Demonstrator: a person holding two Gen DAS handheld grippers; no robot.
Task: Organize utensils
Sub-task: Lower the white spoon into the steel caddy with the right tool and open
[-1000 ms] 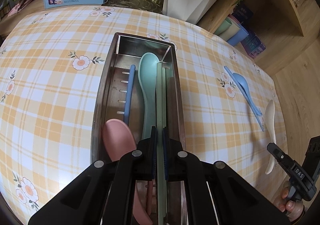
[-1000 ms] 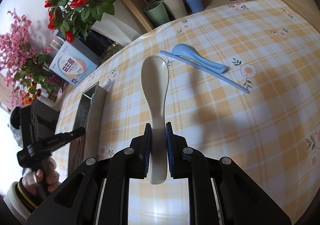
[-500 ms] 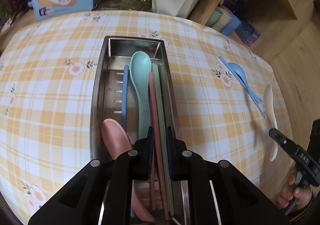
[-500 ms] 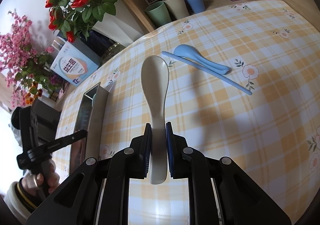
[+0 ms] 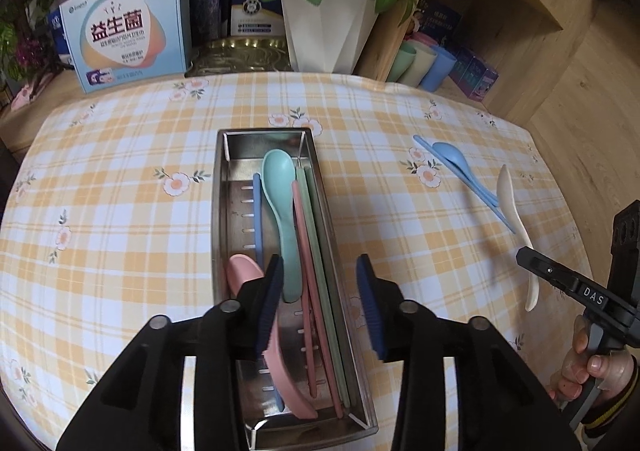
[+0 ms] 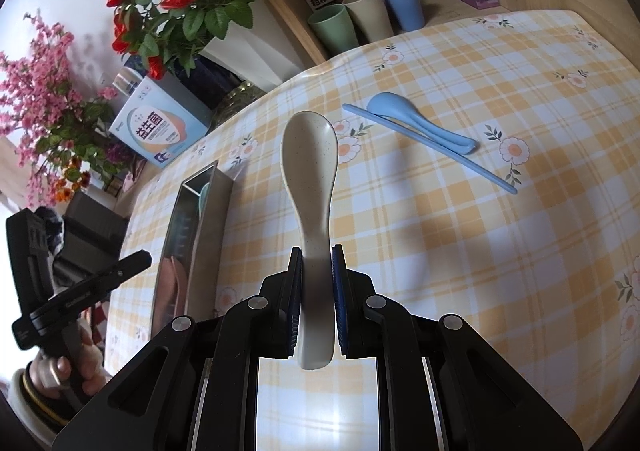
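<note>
A long steel tray [image 5: 219, 211] lies on the checked tablecloth and holds a teal spoon [image 5: 280, 187], a pink spoon [image 5: 244, 271], pink chopsticks [image 5: 310, 251], green chopsticks [image 5: 320, 235] and a blue chopstick [image 5: 258, 211]. My left gripper [image 5: 320, 291] hovers above the tray's near half, its jaws opening, nothing pressed between the pads. My right gripper [image 6: 316, 303] is shut on the handle of a cream spoon [image 6: 310, 155], bowl pointing away, lifted over the cloth. A blue spoon [image 6: 416, 119] and a blue chopstick [image 6: 460, 159] lie on the cloth farther right. The steel tray [image 6: 192, 219] shows left in the right wrist view.
Behind the table stand a white vase [image 5: 328, 31] of red roses, a light blue box [image 5: 128, 35], a gold tin [image 5: 240, 55] and three cups [image 5: 424, 63] on a wooden shelf. A hand [image 5: 592, 371] holds the right gripper's handle at the table's right edge.
My left gripper let go of the chopsticks, which now lie in the tray. It opened and rose, so more of the table shows. The right gripper with the cream spoon stayed still.
</note>
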